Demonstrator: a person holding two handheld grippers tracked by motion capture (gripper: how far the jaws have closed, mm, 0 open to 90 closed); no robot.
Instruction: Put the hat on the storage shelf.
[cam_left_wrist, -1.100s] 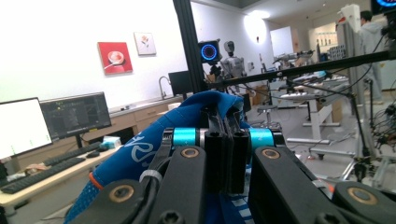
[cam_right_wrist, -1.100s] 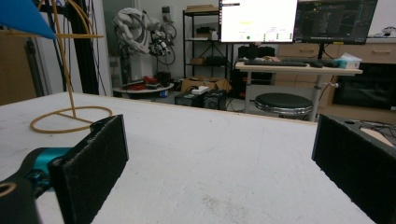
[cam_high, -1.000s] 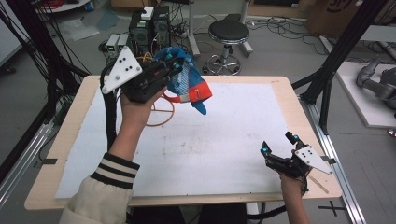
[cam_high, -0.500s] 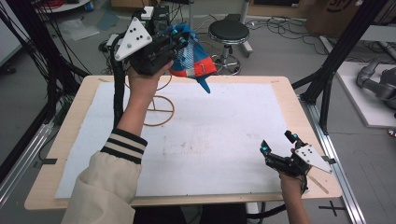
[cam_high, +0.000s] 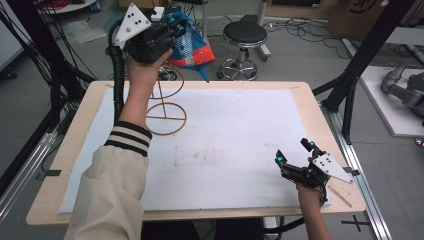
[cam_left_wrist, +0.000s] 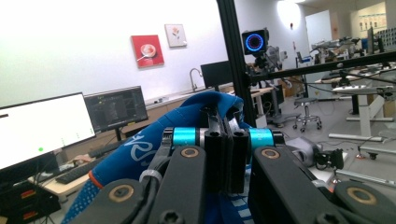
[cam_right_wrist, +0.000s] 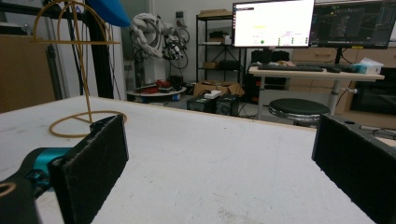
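High view: the left gripper (cam_high: 167, 27) is raised high over the far left corner of the table (cam_high: 320, 125), held in a hand whose sleeve has striped cuffs. Its jaws are clamped on a blue cloth item (cam_high: 192, 45) with an orange patch and white markings; it looks like a cap or small bag, though the folds make it hard to say which. The cloth hangs from the jaws beyond the table's far edge, above and just beside the top of a thin wire stand (cam_high: 165, 107), whose round base ring rests on the white table cover. Whether cloth and stand touch cannot be told from here.

Left gripper view: the two black jaws are pressed nearly together with blue fabric (cam_left_wrist: 140, 149) pinched between them and draped over the left side.

The right gripper (cam_high: 295, 160) sits low near the table's near right corner, well apart from the cloth. In the right gripper view its jaws stand wide apart with nothing between them, and the wire stand (cam_right_wrist: 79, 70) rises at the far left
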